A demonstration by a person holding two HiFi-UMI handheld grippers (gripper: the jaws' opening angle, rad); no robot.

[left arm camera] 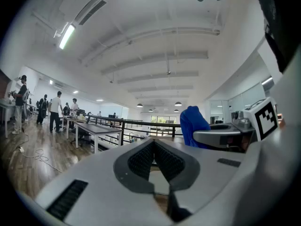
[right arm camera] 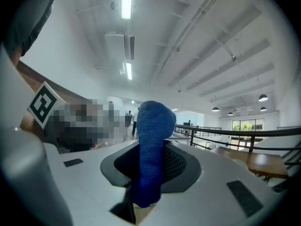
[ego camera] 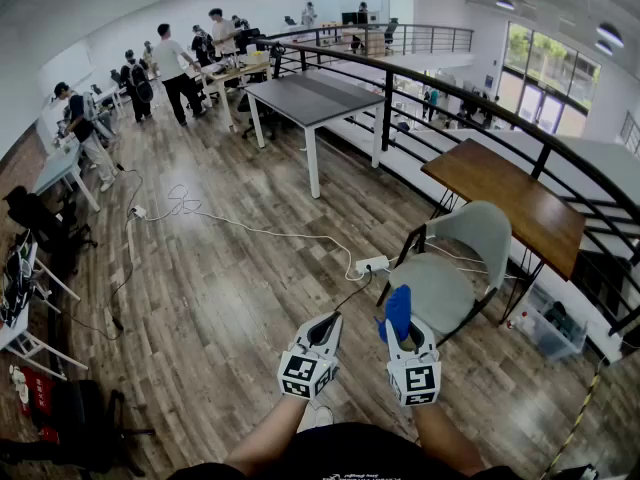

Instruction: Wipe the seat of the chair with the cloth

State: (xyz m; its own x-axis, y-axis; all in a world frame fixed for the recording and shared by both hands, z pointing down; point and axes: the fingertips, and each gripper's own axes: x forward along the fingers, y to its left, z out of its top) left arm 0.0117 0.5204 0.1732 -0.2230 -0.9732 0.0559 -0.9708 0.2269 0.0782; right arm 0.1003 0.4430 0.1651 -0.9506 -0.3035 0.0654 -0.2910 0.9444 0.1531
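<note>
The soft blue fabric cloth (right arm camera: pixel 151 145), clamped mid-fold in the right hand-held gripper (ego camera: pixel 399 324), should drape limply; the left hand-held gripper (ego camera: pixel 329 320) is closed and empty.

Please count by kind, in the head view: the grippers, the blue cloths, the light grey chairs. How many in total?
Grippers: 2 (left gripper, right gripper)
Blue cloth: 1
Light grey chair: 1
Total: 4

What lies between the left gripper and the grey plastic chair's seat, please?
In the head view, the blue cloth clamped in the right gripper stands between the left gripper and the grey plastic chair seat.
</note>
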